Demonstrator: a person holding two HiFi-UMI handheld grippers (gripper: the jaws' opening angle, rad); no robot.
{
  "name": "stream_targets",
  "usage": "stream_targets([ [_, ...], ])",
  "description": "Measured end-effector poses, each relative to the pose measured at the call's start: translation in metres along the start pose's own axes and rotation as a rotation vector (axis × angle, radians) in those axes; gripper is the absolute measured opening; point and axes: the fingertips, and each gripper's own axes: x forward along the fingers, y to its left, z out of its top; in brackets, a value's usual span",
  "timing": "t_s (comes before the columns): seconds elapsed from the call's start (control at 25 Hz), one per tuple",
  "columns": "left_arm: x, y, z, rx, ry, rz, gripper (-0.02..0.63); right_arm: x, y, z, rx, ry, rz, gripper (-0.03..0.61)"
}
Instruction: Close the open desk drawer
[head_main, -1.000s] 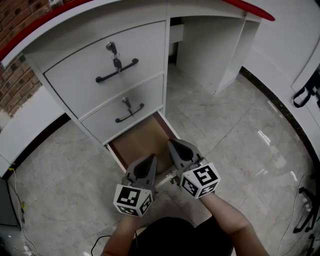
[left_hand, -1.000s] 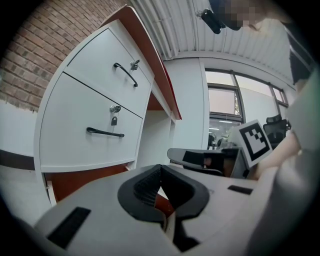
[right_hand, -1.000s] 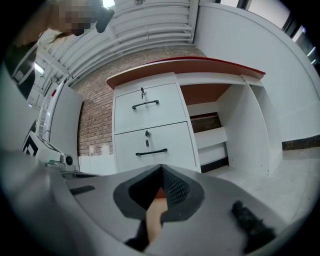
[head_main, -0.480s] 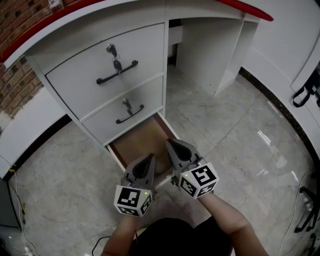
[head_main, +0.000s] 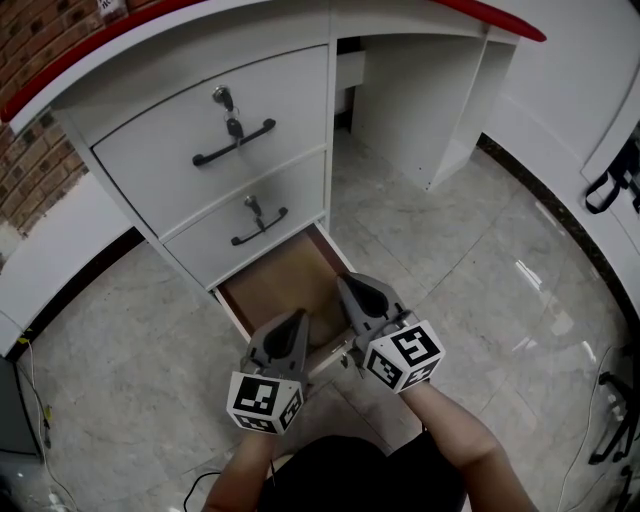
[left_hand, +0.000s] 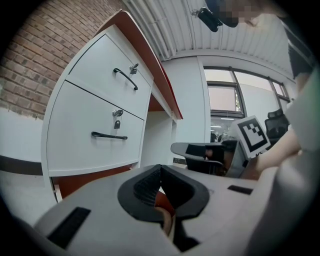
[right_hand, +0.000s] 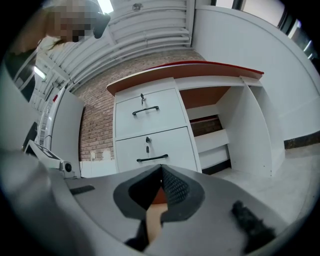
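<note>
Task object: bottom drawer (head_main: 283, 283) of the white desk (head_main: 420, 90), pulled out over the floor (head_main: 480, 270) with its brown inside showing; the two drawers above it, top (head_main: 150, 150) and middle (head_main: 210, 235), sit flush.

Long axis of travel: the drawer slides along the line from the person toward the desk, which runs up and slightly left in the head view.

Left gripper (head_main: 297, 320): jaws together, ribbed pads (left_hand: 147, 185) meeting at the tip with nothing gripped; it lies low over the drawer's near end, pointing at the desk.

Right gripper (head_main: 350, 287): jaws also together and empty, pads (right_hand: 175, 190) touching; it lies just beside the left one and reaches a little further over the open cavity.

Deciding relation: both tips lie past the drawer's front panel (head_main: 327, 361), of which only a pale strip shows between the two tools. The face to be pushed therefore seems to lie on the person's side of the fingers, not ahead of them.

Nearer hand: neither clearly; both sit at the near end, side by side.

Judged need: contact behind the panel or on its top edge, then a straight push along the slide axis — an off-centre push could skew the drawer.
</note>
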Motion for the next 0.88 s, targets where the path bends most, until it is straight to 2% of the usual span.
stream_targets([
  [0.44,-0.01,0.001,-0.011,-0.01,-0.004,-0.026,0.009,-0.021,-0.025,0.014,0.002,0.0,0.035,0.012],
  [0.6,-0.015,0.001,-0.016,-0.004,-0.001,-0.041,0.009,-0.046,-0.04,-0.009,-0.012,0.021,-0.009,0.012],
  [0.88,-0.031,0.005,-0.036,-0.006,0.017,-0.039,0.008,-0.086,-0.046,-0.054,0.041,0.044,-0.044,0.012],
])
